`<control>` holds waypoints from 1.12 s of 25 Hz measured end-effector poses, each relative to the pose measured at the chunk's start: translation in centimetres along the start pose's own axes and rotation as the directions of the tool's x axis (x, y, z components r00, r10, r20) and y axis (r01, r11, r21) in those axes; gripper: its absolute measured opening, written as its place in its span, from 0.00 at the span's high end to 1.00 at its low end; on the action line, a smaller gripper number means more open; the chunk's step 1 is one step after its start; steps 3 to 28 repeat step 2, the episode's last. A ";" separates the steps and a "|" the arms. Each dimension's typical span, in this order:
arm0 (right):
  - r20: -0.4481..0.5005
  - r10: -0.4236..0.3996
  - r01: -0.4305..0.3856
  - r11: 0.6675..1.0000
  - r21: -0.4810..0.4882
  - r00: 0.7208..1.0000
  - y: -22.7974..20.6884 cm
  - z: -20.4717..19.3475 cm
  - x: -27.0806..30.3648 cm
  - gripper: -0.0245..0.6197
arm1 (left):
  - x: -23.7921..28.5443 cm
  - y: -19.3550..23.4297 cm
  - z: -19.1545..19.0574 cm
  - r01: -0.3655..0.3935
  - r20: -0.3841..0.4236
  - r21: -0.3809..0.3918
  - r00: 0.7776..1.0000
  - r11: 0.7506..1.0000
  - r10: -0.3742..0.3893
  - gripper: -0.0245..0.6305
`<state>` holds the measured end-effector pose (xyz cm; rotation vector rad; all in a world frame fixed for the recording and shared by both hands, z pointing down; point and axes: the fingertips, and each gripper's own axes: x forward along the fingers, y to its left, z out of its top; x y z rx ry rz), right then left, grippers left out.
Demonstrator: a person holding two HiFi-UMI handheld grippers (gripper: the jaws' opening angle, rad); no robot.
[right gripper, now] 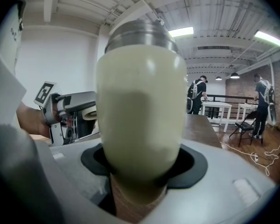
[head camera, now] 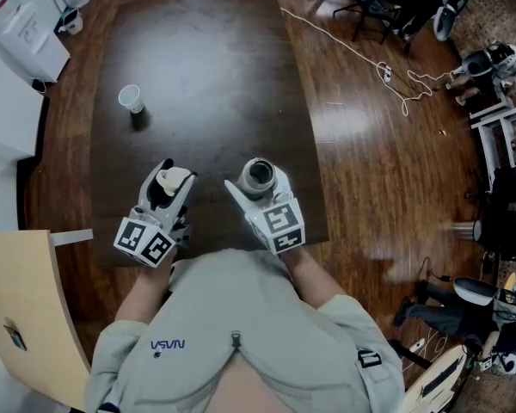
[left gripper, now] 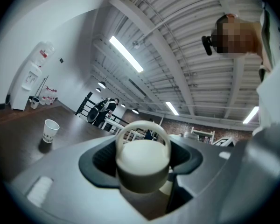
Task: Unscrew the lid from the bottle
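While the right gripper (head camera: 258,188) clamps the cream bottle (right gripper: 140,97) upright, its steel mouth open and dark inside, the left gripper (head camera: 173,184) just beside it pinches the looped lid (left gripper: 142,160), clear of the bottle. Beyond the left gripper a paper cup (head camera: 131,98) stands on the dark table (head camera: 206,67); wood floor (head camera: 370,144) lies around.

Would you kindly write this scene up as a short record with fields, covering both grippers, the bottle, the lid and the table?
left gripper: shut on the lid
right gripper: shut on the bottle
bottle: cream body, metal neck, mouth open, roughly upright
lid: white, loop handle, off the bottle and held apart from it
table: dark wood; a paper cup stands on its far left part
task state: lid already unscrewed
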<state>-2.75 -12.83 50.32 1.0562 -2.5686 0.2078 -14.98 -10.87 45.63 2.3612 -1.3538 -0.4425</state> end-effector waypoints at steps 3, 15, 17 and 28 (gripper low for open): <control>0.002 -0.001 0.001 1.000 -0.001 1.000 0.0 -0.2 -0.1 0.50 | -0.1 -0.2 -0.1 0.000 -0.002 0.000 1.000 1.000 0.000 0.50; 0.002 -0.001 0.001 1.000 -0.001 1.000 0.0 -0.2 -0.1 0.50 | -0.1 -0.2 -0.1 0.000 -0.002 0.000 1.000 1.000 0.000 0.50; 0.002 -0.001 0.001 1.000 -0.001 1.000 0.0 -0.2 -0.1 0.50 | -0.1 -0.2 -0.1 0.000 -0.002 0.000 1.000 1.000 0.000 0.50; 0.002 -0.001 0.001 1.000 -0.001 1.000 0.0 -0.2 -0.1 0.50 | -0.1 -0.2 -0.1 0.000 -0.002 0.000 1.000 1.000 0.000 0.50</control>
